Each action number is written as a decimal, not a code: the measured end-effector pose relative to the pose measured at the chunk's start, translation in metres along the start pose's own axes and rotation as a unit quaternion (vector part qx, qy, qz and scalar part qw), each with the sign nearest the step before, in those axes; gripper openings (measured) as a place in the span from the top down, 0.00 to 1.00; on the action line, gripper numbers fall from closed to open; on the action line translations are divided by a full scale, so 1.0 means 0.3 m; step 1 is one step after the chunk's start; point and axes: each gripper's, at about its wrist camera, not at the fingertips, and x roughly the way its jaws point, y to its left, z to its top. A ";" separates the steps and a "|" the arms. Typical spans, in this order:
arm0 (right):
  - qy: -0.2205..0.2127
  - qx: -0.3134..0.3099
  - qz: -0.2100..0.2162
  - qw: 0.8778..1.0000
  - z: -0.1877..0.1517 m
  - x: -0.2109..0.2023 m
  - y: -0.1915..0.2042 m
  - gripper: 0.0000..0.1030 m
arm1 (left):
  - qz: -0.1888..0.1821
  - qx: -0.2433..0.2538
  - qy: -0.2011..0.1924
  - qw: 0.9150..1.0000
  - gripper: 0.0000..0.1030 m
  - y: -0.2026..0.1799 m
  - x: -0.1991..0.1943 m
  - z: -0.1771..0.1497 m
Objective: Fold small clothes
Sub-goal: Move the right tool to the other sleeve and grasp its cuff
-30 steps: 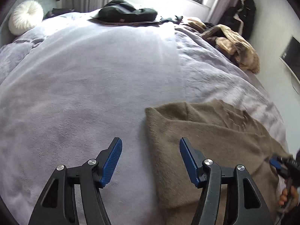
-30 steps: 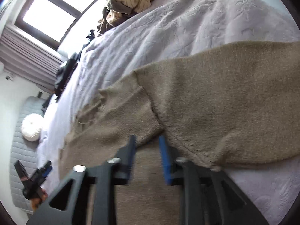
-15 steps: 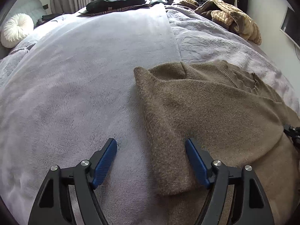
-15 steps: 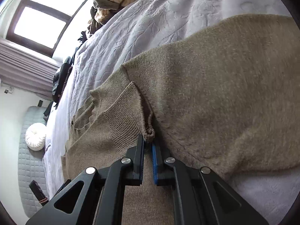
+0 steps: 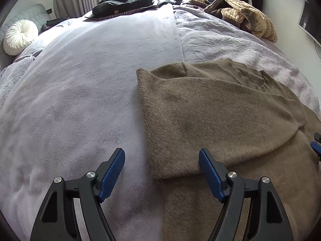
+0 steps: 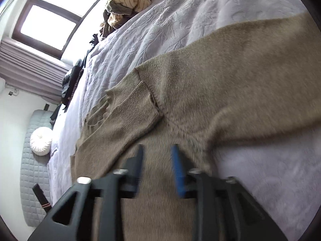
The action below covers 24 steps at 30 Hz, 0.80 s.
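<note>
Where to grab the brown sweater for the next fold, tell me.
Probably take the brown sweater at the near corner of its folded-over flap, coming from the bare blanket side. That edge lies free on top, and the open left hand-held gripper already straddles it.

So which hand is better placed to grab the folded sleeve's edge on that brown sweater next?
Left, probably. The left gripper is open, straddling the near corner of the folded sleeve on the brown sweater. The right gripper, jaws just opened and empty, sits over the sweater's body instead.
</note>
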 end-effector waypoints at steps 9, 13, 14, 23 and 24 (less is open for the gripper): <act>0.000 0.006 0.028 1.000 -0.076 -0.109 -0.046 0.50 | -0.008 0.026 0.013 1.000 0.25 -0.129 -0.065 -0.079; 0.002 0.006 0.032 0.999 -0.106 -0.152 -0.076 0.44 | -0.008 0.033 0.012 0.999 0.00 -0.186 -0.089 -0.119; 0.002 0.005 0.032 0.999 -0.113 -0.161 -0.083 0.42 | -0.007 0.032 0.005 0.999 0.00 -0.198 -0.101 -0.131; -0.002 0.018 0.039 0.999 -0.150 -0.228 -0.161 0.32 | -0.025 0.048 0.018 0.998 0.00 -0.307 -0.130 -0.202; -0.004 0.020 0.040 0.999 -0.152 -0.237 -0.170 0.32 | -0.029 0.046 0.021 0.998 0.00 -0.318 -0.130 -0.205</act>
